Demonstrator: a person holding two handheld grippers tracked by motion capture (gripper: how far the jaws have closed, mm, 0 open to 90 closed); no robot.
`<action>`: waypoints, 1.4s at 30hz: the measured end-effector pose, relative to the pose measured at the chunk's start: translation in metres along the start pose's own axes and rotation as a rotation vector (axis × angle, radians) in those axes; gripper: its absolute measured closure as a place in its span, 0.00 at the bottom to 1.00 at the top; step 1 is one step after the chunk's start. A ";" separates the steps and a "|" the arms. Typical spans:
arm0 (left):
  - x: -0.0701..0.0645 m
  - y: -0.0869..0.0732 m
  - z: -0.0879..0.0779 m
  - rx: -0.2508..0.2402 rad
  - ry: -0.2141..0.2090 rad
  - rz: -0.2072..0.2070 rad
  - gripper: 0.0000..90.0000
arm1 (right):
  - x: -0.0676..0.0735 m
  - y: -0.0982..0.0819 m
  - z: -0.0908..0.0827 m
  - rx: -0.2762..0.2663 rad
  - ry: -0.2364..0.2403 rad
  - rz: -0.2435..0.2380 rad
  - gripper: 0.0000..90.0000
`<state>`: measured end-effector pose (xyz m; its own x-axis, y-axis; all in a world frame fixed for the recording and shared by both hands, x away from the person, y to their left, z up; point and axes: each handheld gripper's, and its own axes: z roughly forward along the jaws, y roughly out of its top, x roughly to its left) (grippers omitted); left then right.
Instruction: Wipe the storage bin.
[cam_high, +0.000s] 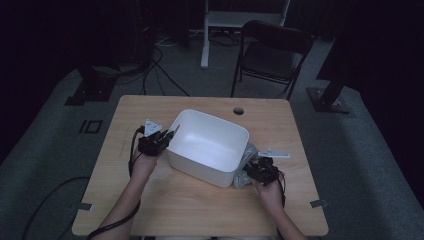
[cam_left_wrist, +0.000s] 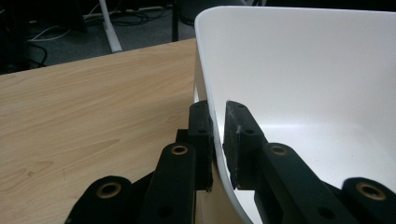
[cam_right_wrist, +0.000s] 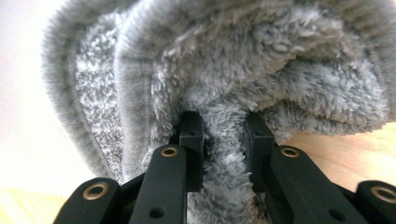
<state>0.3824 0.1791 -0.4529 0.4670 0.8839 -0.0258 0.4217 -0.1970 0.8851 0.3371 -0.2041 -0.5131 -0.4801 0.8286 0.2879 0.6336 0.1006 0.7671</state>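
Left tongs (cam_left_wrist: 218, 140) pinch the white tub (cam_left_wrist: 299, 84) wall, right tongs (cam_right_wrist: 223, 154) pinch the grey cloth (cam_right_wrist: 243, 70); advise steadying the tub while lifting the cloth clear over its rim.

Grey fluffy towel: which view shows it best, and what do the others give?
The right gripper view: the grey fluffy towel is close up, its pile clear, a fold pinched by the right gripper. In the high view it is a small dim bundle beside the white tub.

A tub (cam_high: 207, 145) is sitting mid-table (cam_high: 200, 205). A cloth (cam_high: 245, 172) is lying against its right near side. A chair (cam_high: 272, 55) is standing beyond the table's far edge.
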 end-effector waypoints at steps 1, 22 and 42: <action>0.000 0.000 0.000 0.000 0.000 0.000 0.90 | 0.000 0.000 0.000 0.000 0.000 0.000 0.83; -0.001 0.000 0.000 -0.002 0.031 -0.006 0.91 | 0.026 0.010 -0.068 -0.160 0.069 -0.007 0.83; 0.000 0.000 0.000 -0.001 0.014 0.014 0.92 | 0.046 -0.007 -0.035 -0.044 0.039 -0.062 0.83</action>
<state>0.3823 0.1792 -0.4529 0.4615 0.8871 -0.0070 0.4147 -0.2088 0.8857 0.2894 -0.1864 -0.4854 -0.5415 0.7992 0.2609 0.5750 0.1256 0.8085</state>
